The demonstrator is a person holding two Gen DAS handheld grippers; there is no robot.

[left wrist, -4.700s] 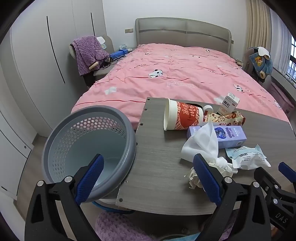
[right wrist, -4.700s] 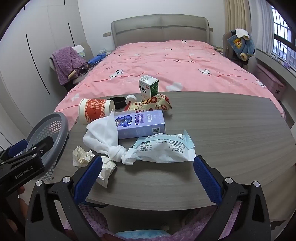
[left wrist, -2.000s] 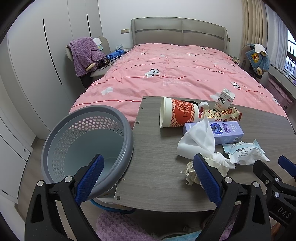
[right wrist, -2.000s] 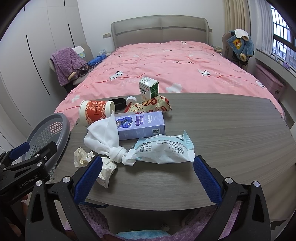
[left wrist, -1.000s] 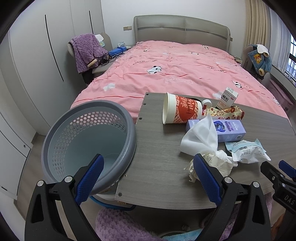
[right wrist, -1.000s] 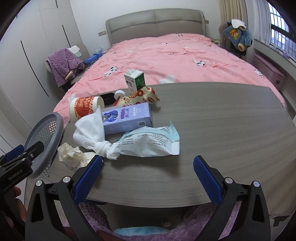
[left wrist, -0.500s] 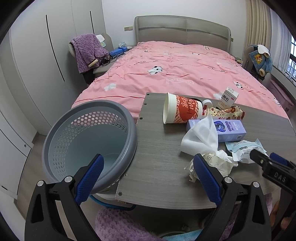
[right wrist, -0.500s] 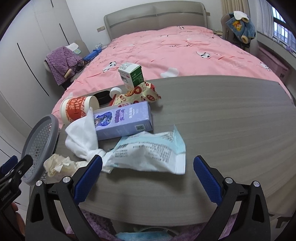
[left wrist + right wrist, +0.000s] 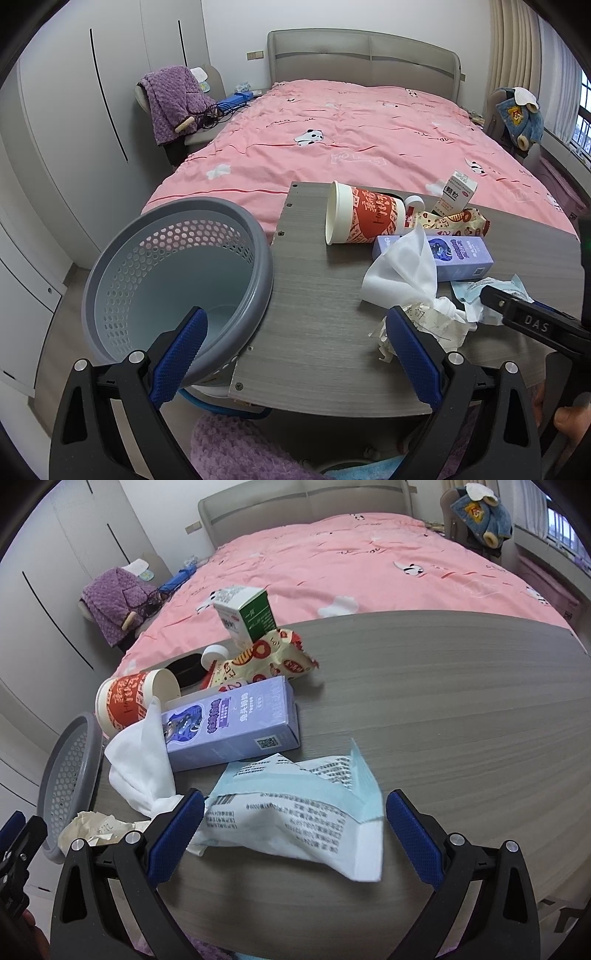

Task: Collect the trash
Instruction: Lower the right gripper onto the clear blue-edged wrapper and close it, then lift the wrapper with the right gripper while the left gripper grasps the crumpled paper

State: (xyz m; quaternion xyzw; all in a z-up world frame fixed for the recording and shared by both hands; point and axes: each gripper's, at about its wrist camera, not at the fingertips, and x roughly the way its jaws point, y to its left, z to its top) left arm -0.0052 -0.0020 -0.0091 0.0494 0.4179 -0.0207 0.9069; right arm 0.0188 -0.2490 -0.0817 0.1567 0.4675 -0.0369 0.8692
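Observation:
Trash lies on the grey wooden table: a pale blue-and-white wrapper, a purple box, a white tissue, crumpled paper, a tipped red paper cup, a snack bag and a green-white carton. My right gripper is open, its fingers on either side of the wrapper's near end. My left gripper is open above the table's left edge, beside the grey perforated basket. In the left wrist view the right gripper reaches in over the wrapper.
A pink bed stands behind the table. A chair with a purple blanket sits at the left by white wardrobes. A second chair with a blue jacket is at the right. Purple fabric lies below the table's near edge.
My right gripper has moved forward and down toward the wrapper, which now lies between its open fingers. The left gripper has hardly shifted beside the basket.

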